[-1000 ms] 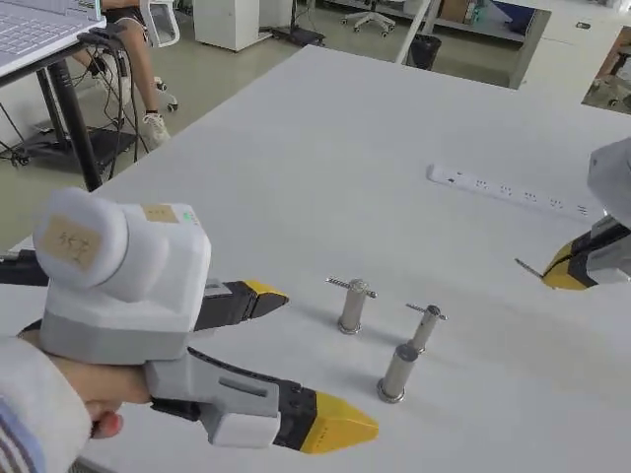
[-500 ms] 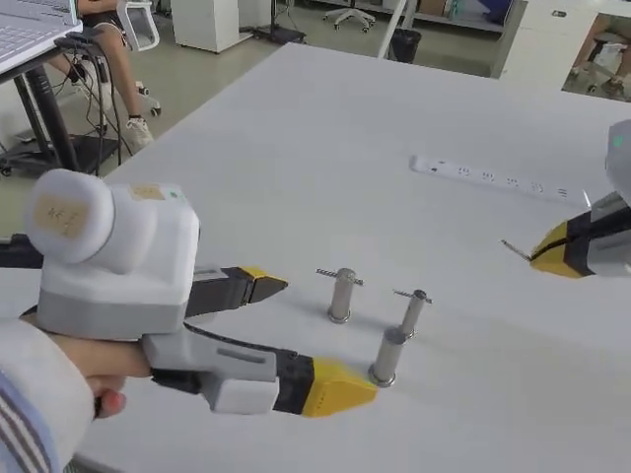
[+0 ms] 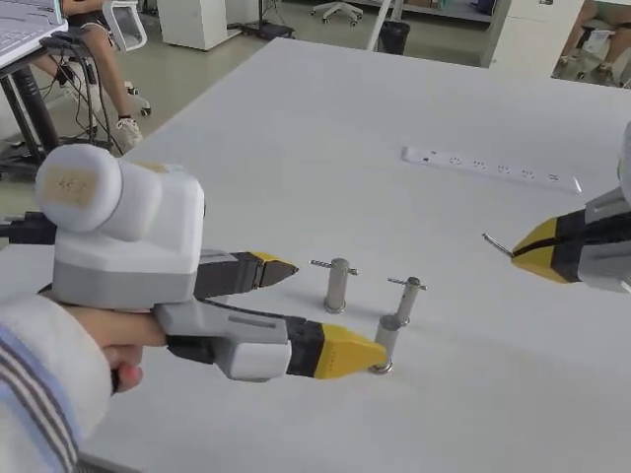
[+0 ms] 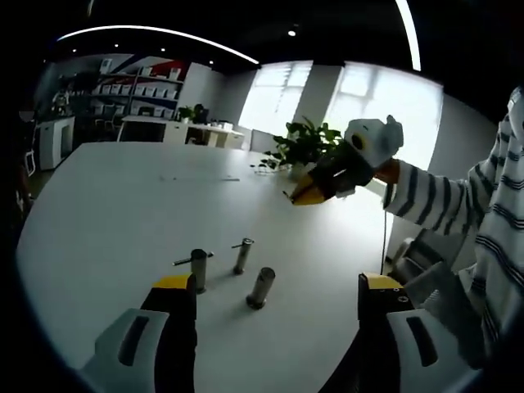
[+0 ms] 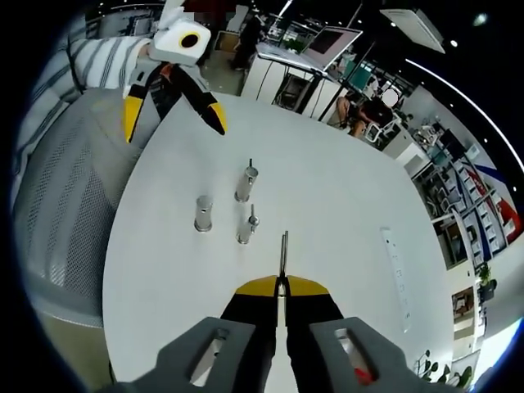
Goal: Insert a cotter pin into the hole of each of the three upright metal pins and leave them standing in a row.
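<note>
- A wide white bench (image 3: 296,148) stands in an open workshop. A white power strip (image 3: 490,168) lies along its far side. Beyond the far left corner are a desk (image 3: 20,39) and the legs of a seated person (image 3: 118,79).
- Three upright metal pins stand in the middle of the bench as a small triangle rather than a line. The left metal pin (image 3: 337,286) and the right metal pin (image 3: 406,299) stand close together. The near metal pin (image 3: 387,340) stands just in front of the right one.
- The left and right metal pins each carry one of the fitted cotter pins (image 3: 320,265) crosswise through the top. The near metal pin has a bare top.
- The left gripper (image 3: 315,310), held in a hand (image 3: 108,345) with a striped sleeve, lies low over the near left of the bench with its jaws wide apart and holding nothing.
- In the left gripper view (image 4: 277,286), the near metal pin (image 4: 261,286) stands ahead in the gap between the yellow tips, touching neither. In the head view the nearer tip overlaps its base, so contact cannot be told there.
- The right gripper (image 3: 537,248) hovers above the bench to the right, well apart from the three pins. Its jaws are closed on a loose cotter pin (image 3: 496,243).
- In the right gripper view (image 5: 282,285), the loose cotter pin (image 5: 284,254) sticks straight out from the tips toward the pins.
</note>
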Demonstrator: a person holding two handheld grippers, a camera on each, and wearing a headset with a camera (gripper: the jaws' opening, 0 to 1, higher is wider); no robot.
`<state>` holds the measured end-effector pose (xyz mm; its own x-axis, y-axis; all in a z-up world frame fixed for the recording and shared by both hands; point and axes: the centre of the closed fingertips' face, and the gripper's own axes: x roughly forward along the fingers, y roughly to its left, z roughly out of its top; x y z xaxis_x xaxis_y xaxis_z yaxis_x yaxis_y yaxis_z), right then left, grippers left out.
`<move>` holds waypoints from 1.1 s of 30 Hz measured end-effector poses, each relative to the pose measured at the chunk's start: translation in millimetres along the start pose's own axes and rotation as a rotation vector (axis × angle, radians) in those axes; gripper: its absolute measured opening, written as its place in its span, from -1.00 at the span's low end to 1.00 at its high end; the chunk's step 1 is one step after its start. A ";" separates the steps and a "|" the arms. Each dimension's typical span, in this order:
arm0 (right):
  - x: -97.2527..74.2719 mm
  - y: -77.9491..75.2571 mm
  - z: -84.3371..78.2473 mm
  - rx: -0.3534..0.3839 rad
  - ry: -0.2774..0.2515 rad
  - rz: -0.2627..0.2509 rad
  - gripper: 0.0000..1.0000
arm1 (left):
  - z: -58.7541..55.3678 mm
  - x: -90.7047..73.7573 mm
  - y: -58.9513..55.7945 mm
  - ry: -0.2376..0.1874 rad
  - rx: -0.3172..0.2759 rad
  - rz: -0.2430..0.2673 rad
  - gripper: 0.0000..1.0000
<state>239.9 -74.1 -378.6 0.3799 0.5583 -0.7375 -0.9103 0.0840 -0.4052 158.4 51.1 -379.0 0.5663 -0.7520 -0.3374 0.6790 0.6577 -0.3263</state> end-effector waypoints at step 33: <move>10.4 52.0 40.2 -0.069 -0.109 -0.077 -1.00 | 26.1 38.0 -4.0 -0.044 -0.135 -0.093 0.13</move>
<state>189.9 -30.8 -385.7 0.4242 0.6392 -0.6414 -0.8644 0.0746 -0.4973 189.3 18.7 -367.4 0.5261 -0.8090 -0.2622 0.6621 0.5831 -0.4707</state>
